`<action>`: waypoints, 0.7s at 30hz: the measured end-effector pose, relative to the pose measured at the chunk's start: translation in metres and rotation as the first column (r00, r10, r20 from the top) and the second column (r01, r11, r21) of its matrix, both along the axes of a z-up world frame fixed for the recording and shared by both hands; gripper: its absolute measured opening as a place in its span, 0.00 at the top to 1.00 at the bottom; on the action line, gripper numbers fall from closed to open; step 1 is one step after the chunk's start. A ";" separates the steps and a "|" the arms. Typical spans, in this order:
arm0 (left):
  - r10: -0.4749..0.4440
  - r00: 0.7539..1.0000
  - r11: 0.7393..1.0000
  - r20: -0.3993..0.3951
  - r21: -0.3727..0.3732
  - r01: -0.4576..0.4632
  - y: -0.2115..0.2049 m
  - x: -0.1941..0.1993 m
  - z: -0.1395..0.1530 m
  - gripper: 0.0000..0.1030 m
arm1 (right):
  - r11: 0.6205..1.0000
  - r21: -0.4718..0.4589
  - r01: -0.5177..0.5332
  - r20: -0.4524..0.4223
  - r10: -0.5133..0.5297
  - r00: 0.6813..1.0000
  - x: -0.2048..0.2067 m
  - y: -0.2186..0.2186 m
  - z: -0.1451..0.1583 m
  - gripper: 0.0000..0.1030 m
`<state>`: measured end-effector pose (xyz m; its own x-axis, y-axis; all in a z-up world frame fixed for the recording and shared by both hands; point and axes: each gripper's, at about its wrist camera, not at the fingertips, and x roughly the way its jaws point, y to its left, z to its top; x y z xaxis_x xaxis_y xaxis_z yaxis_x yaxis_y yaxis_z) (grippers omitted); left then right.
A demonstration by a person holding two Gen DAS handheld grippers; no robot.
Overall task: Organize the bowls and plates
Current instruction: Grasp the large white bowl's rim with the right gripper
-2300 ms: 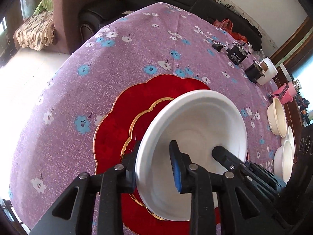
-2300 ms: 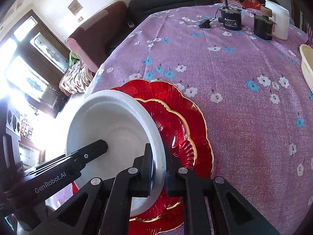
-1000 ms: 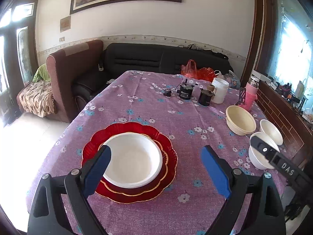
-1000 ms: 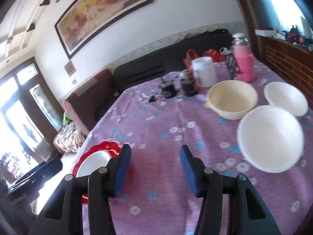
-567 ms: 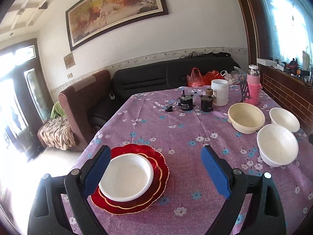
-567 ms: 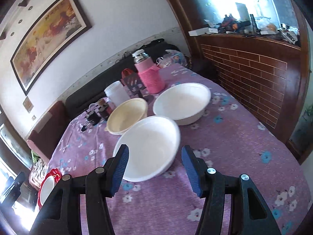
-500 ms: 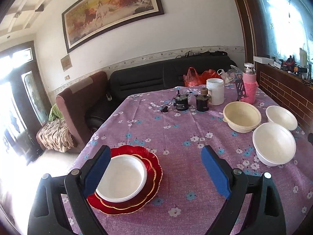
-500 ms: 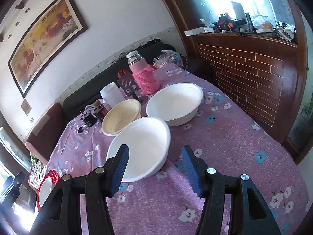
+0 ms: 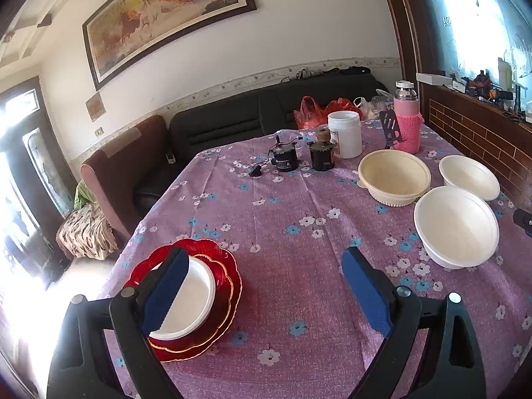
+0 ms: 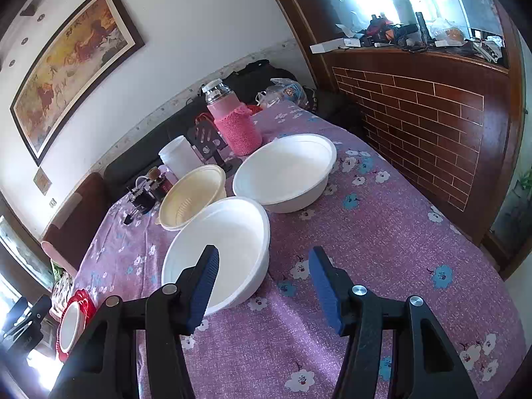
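Observation:
A white bowl sits on two stacked red plates at the table's near left; the stack also shows small in the right wrist view. My left gripper is open and empty, raised above the table beside the stack. Two white bowls and a cream bowl stand on the right side; they also show in the left wrist view. My right gripper is open and empty, just in front of the nearest white bowl.
A pink flask, a white jar, a black phone stand and two small black devices stand at the table's far end. A brick-faced counter runs along the right. A sofa and an armchair stand behind.
Both grippers let go of the white bowl on the red plates and opened. Both pulled up and back; the right one swung over to the bowls on the right.

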<state>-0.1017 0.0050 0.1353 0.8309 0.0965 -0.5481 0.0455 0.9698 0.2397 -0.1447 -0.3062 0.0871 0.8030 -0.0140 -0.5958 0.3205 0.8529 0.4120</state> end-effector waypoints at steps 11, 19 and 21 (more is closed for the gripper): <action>0.015 0.999 0.998 -0.039 -0.064 -0.017 0.022 0.003 -0.008 0.10 | 0.999 0.044 -0.003 -0.145 0.009 0.989 0.070 -0.011 -0.032 0.41; 0.036 0.997 0.992 -0.074 -0.121 -0.045 0.051 0.011 -0.014 0.10 | 0.995 0.044 -0.084 -0.221 0.092 0.971 0.106 0.017 -0.058 0.93; 0.042 0.996 0.989 -0.082 -0.137 -0.053 0.057 0.013 -0.014 0.10 | 0.989 0.036 -0.142 -0.225 0.146 0.963 0.109 0.032 -0.059 0.94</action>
<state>-0.0882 0.0622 0.1217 0.7808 0.0531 -0.6226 0.0124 0.9949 0.1005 -0.0355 -0.2737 0.0282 0.6401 0.1056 -0.7610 0.2816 0.8893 0.3602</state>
